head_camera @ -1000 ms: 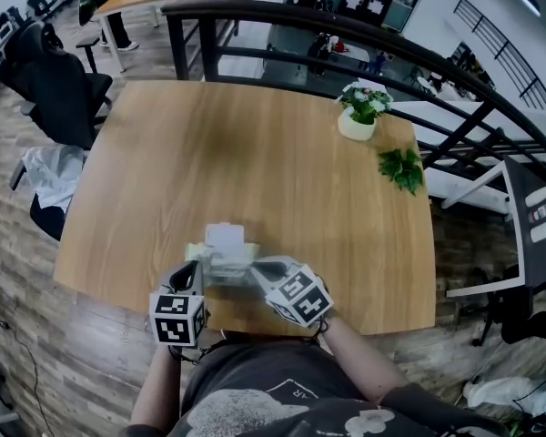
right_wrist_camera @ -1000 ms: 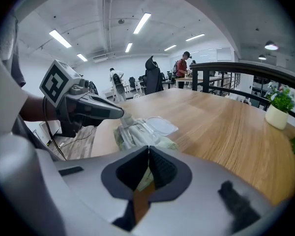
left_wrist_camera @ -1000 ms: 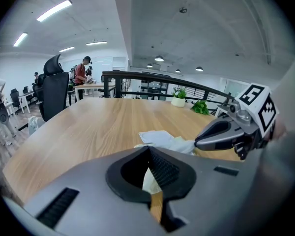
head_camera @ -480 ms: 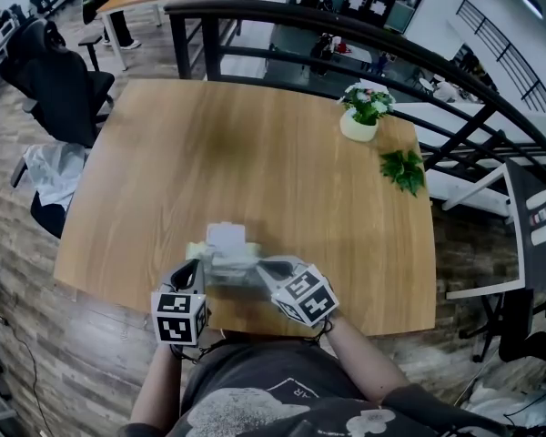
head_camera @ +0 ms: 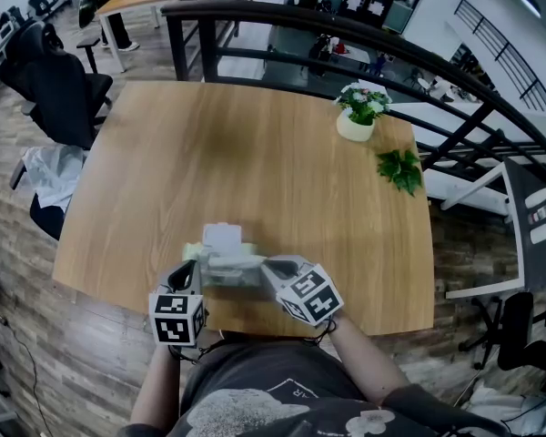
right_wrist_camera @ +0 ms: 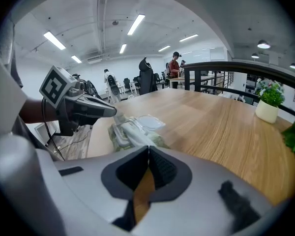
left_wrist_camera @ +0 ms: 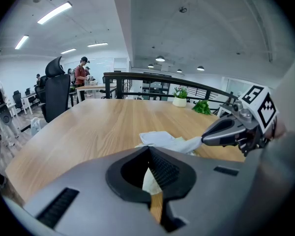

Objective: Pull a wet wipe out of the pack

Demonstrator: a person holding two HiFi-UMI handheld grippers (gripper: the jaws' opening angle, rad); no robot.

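The pale green wet wipe pack point(head_camera: 226, 264) lies near the front edge of the wooden table point(head_camera: 255, 153), its white lid point(head_camera: 222, 236) flipped open. My left gripper point(head_camera: 192, 266) is shut on the pack's left end; in the left gripper view a pale strip of the pack point(left_wrist_camera: 150, 181) sits between its jaws. My right gripper point(head_camera: 260, 268) is shut on a white wet wipe point(right_wrist_camera: 132, 132) that stretches from the pack's opening point(right_wrist_camera: 119, 128) into its jaws. The left gripper view shows that wipe point(left_wrist_camera: 187, 144) pinched at the right gripper's point(left_wrist_camera: 206, 138) tip.
A white pot with flowers point(head_camera: 357, 116) and a green leafy sprig point(head_camera: 400, 169) sit at the table's far right. A black railing point(head_camera: 346, 35) runs behind the table. A black office chair point(head_camera: 59, 89) stands to the left.
My right gripper has shifted a little to the right, with the wipe still in its jaws. The left gripper and the pack have stayed put.
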